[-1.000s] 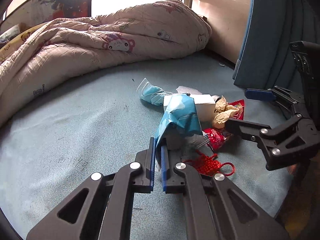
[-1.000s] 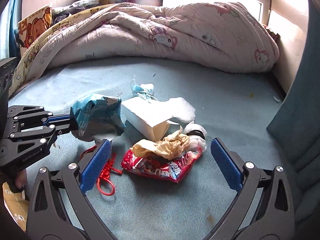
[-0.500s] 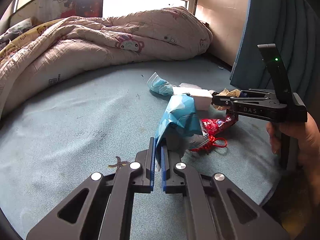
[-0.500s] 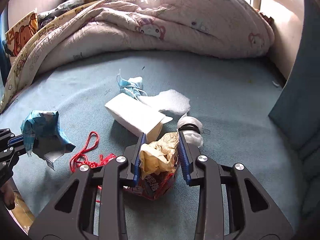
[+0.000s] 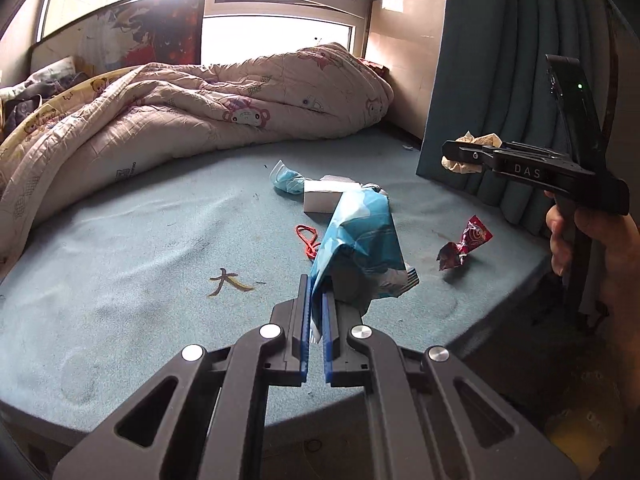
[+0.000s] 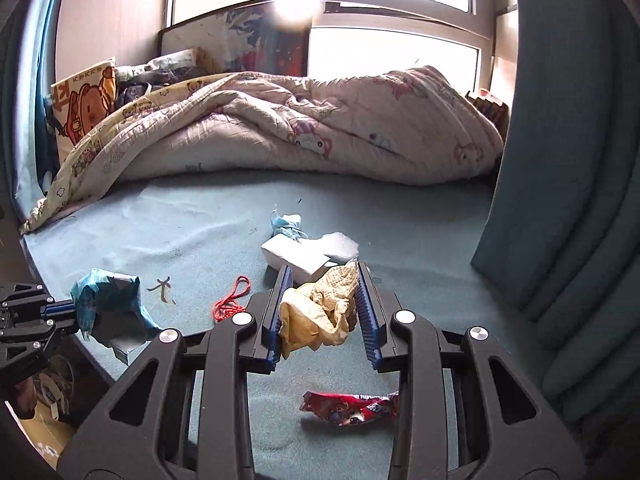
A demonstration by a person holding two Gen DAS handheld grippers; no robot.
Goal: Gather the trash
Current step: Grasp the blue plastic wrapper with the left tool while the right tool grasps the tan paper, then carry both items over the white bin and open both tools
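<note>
Left wrist view: bed [image 5: 120,264] with quilt [image 5: 180,112] now looks farther off than a second ago. Left hand-held gripper [image 5: 316,300] still clamps the blue wrapper [image 5: 360,236], lifted off the mattress. Right hand-held gripper [image 6: 322,308], wide a second ago, has closed on the crumpled yellow paper [image 6: 320,312] and raised it; red snack packet [image 6: 352,406] dropped back onto the bed, white box [image 6: 292,258] and red cord [image 6: 232,300] left lying.

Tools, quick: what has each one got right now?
Left tool: shut on the blue wrapper.
Right tool: shut on the crumpled yellowish paper, lifted off the bed.
</note>
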